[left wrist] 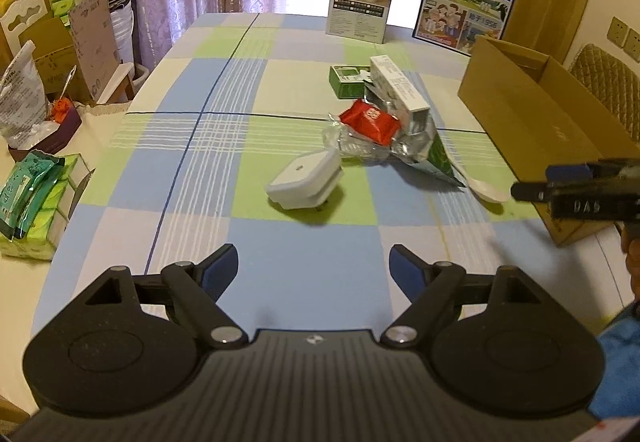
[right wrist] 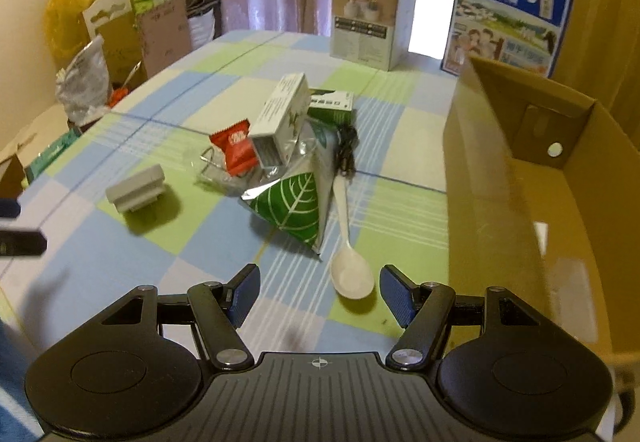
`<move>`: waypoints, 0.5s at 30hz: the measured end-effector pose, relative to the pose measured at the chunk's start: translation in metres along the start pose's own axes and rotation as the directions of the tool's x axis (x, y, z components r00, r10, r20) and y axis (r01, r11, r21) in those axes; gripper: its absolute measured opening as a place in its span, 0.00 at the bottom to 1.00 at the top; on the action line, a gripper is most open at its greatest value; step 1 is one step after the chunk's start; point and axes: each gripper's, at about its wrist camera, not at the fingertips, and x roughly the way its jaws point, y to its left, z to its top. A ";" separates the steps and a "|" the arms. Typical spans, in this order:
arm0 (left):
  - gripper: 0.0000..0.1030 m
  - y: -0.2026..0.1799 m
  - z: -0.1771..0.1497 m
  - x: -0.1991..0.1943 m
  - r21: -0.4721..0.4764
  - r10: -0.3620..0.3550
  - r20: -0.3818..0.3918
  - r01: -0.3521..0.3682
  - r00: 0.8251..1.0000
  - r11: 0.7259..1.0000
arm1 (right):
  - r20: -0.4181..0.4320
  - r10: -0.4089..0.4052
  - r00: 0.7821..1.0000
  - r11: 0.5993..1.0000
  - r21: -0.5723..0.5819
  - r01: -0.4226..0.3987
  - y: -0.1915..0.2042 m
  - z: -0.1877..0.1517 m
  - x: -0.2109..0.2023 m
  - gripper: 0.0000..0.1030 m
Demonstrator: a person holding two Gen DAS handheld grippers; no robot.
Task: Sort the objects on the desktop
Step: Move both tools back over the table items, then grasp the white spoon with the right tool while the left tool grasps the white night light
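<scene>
Now both grippers hang over the checked tablecloth (left wrist: 304, 242) with jaws apart and nothing between them. Ahead of the left gripper (left wrist: 314, 268) a white plug adapter (left wrist: 304, 178) lies apart from the pile. The white spoon (right wrist: 352, 274) has its bowl just beyond the right gripper (right wrist: 318, 288); the green leaf packet (right wrist: 292, 210) lies farther ahead, the cardboard box (right wrist: 520, 202) to its right.

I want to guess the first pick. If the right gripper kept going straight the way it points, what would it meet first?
Most likely the white spoon: its bowl lies just ahead, between the open right gripper fingers, slightly right of centre. Depth is hard to judge.
</scene>
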 end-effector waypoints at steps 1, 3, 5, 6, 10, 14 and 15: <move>0.77 0.001 0.002 0.004 -0.001 -0.001 0.000 0.001 1.000 1.000 | 0.008 0.001 1.000 1.000 -0.006 -0.001 0.000 0.000 0.004 0.63; 0.77 0.003 0.007 0.011 0.001 -0.004 0.001 0.004 1.000 1.000 | 0.023 -0.013 1.000 1.000 -0.015 0.014 0.000 -0.002 0.010 0.63; 0.77 0.004 0.012 0.019 0.007 -0.005 0.002 0.005 1.000 1.000 | 0.036 -0.022 0.999 1.000 -0.020 0.022 -0.002 -0.005 0.018 0.63; 0.77 0.004 0.015 0.023 0.012 -0.006 0.003 0.006 1.000 1.000 | 0.040 -0.029 0.999 0.999 -0.026 0.030 -0.002 -0.006 0.021 0.63; 0.77 0.004 0.024 0.037 0.030 -0.009 0.007 0.009 1.000 0.999 | 0.029 -0.067 0.997 0.997 -0.035 0.068 -0.006 -0.012 0.037 0.63; 0.78 0.005 0.030 0.053 0.048 -0.001 0.009 0.000 1.000 0.999 | 0.003 -0.082 0.997 0.997 -0.009 0.082 -0.012 -0.012 0.049 0.63; 0.78 0.006 0.030 0.057 0.044 -0.004 0.005 0.004 1.000 0.999 | -0.004 -0.083 0.997 0.997 -0.005 0.083 -0.013 -0.011 0.051 0.63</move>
